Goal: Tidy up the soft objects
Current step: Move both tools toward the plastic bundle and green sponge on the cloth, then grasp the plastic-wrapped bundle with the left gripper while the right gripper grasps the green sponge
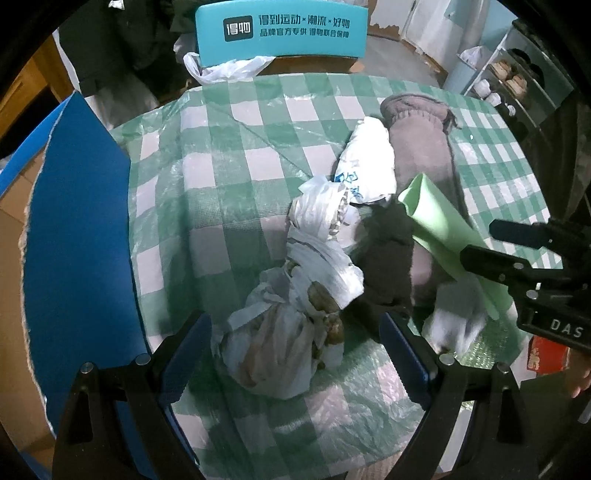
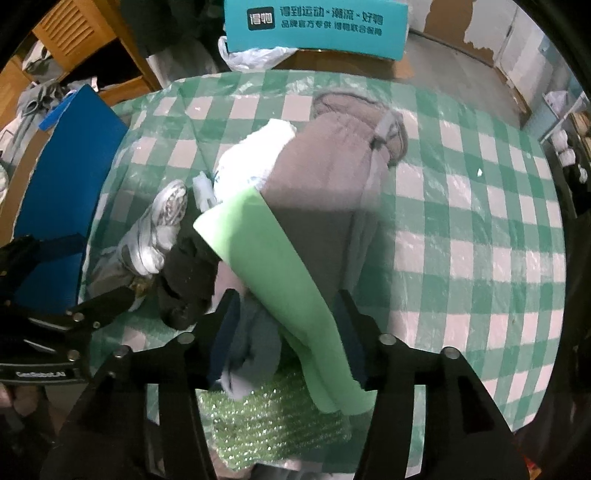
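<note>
A pile of soft things lies on the green checked tablecloth [image 1: 229,155]: knotted white plastic bags [image 1: 295,295], a white printed bag [image 1: 369,166], grey-brown trousers [image 1: 421,147] and a black garment [image 1: 388,254]. My left gripper [image 1: 295,354] is open around the nearest plastic bag. My right gripper [image 2: 284,325] is shut on a rolled light-green foam sheet [image 2: 273,266] and holds it tilted above the pile; a grey cloth [image 2: 255,354] lies under it. The right gripper also shows in the left wrist view [image 1: 480,254] with the green sheet [image 1: 439,218].
A blue board [image 1: 77,240] stands at the table's left edge. A teal box [image 1: 280,33] with white print and a white bag [image 1: 229,70] sit beyond the far edge. A shelf with shoes [image 1: 513,81] is at the far right. Green bubble wrap [image 2: 269,417] lies near the front.
</note>
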`<state>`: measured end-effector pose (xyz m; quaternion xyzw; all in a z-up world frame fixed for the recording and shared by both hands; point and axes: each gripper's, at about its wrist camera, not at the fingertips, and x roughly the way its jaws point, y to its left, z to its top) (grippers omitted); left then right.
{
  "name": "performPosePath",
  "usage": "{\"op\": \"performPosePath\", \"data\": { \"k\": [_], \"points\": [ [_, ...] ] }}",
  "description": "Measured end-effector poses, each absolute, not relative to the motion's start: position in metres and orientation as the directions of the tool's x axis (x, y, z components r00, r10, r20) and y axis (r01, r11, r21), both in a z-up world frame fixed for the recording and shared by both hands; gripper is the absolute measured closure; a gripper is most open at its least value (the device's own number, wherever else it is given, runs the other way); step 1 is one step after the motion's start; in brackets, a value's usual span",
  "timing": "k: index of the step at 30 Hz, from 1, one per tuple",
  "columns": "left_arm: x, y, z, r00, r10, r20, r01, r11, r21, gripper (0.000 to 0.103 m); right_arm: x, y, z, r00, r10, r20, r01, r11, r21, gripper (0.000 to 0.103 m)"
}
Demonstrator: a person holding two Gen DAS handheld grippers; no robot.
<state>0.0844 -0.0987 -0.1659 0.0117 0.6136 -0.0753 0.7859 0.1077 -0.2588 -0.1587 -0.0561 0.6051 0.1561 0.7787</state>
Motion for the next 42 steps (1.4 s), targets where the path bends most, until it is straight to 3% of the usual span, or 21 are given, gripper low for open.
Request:
{"op": "performPosePath", "data": {
  "k": [16,19,21,23,26,31,42],
  "points": [
    [0.098,-0.094,-0.187,0.202,-0.155,-0.967,0.118,0.984,-0.133,0.009,0.12,-0.246,-0.18,0.231,0.097,-0.968,-0.369,0.929,0.005,0.044],
    [0.099,-0.094,-0.188,0.203,-0.173,-0.964,0.108,0.982,-0.154,0.009,0.119,-0.245,-0.183,0.235,0.082,-0.969,-0.371,0.928,-0.011,0.051],
    [0.1,-0.093,-0.189,0.201,-0.188,-0.961,0.106,0.98,-0.17,0.017,0.119,-0.244,-0.185,0.232,0.078,-0.97,-0.375,0.927,-0.016,0.063],
    [0.1,-0.093,-0.19,0.196,-0.209,-0.958,0.107,0.976,-0.191,0.034,0.117,-0.244,-0.185,0.232,0.077,-0.97,-0.376,0.927,-0.016,0.07],
    [0.099,-0.092,-0.19,0.199,-0.24,-0.95,0.116,0.969,-0.22,0.046,0.118,-0.243,-0.186,0.231,0.081,-0.97,-0.385,0.923,-0.015,0.084],
    [0.099,-0.086,-0.184,0.234,-0.257,-0.938,0.116,0.965,-0.236,0.063,0.116,-0.246,-0.181,0.242,0.105,-0.965,-0.394,0.919,0.001,0.093],
    [0.089,-0.074,-0.16,0.291,-0.254,-0.922,0.111,0.967,-0.231,0.068,0.113,-0.247,-0.16,0.266,0.171,-0.949,-0.398,0.916,0.053,0.096]
  ]
}}
